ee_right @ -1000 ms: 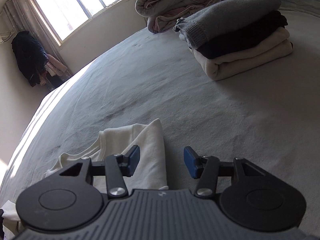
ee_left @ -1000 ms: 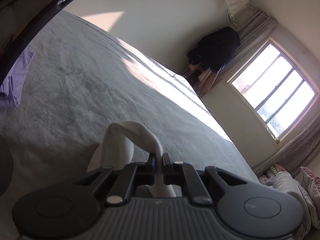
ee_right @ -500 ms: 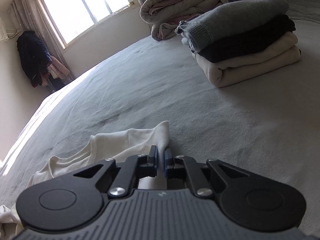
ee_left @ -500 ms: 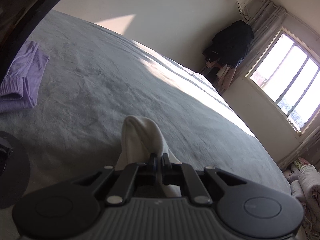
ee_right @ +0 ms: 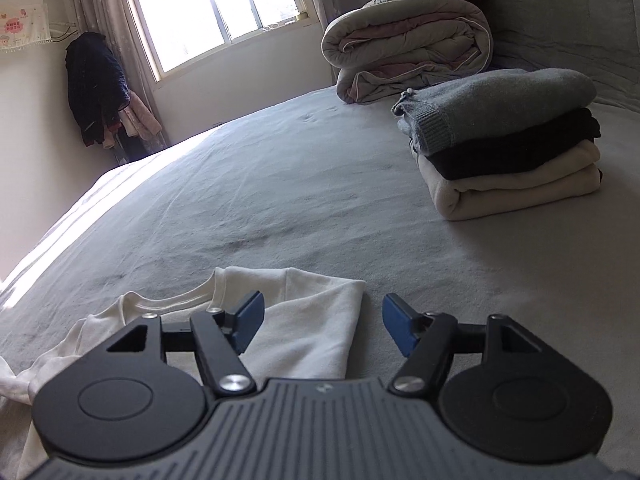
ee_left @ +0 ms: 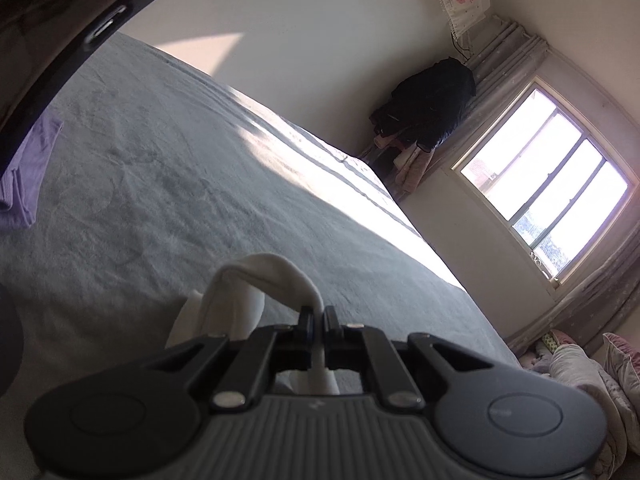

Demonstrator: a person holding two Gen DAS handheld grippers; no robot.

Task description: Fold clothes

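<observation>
White shirt [ee_right: 308, 332] on the grey bed [ee_right: 280, 200].
Left gripper [ee_left: 319, 320] pinches a raised shirt fold; right gripper [ee_right: 323, 322] gapes wide, empty, over the shirt's folded edge.

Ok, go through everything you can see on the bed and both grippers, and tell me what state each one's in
left gripper: shut on a raised loop of the white shirt.
right gripper: open, over the shirt, holding nothing.
white shirt: partly folded on the bed, neckline showing.
clothes stack: folded, four layers, grey on top.
quilt: rolled up near the window.
purple garment: folded at the bed's edge.
</observation>
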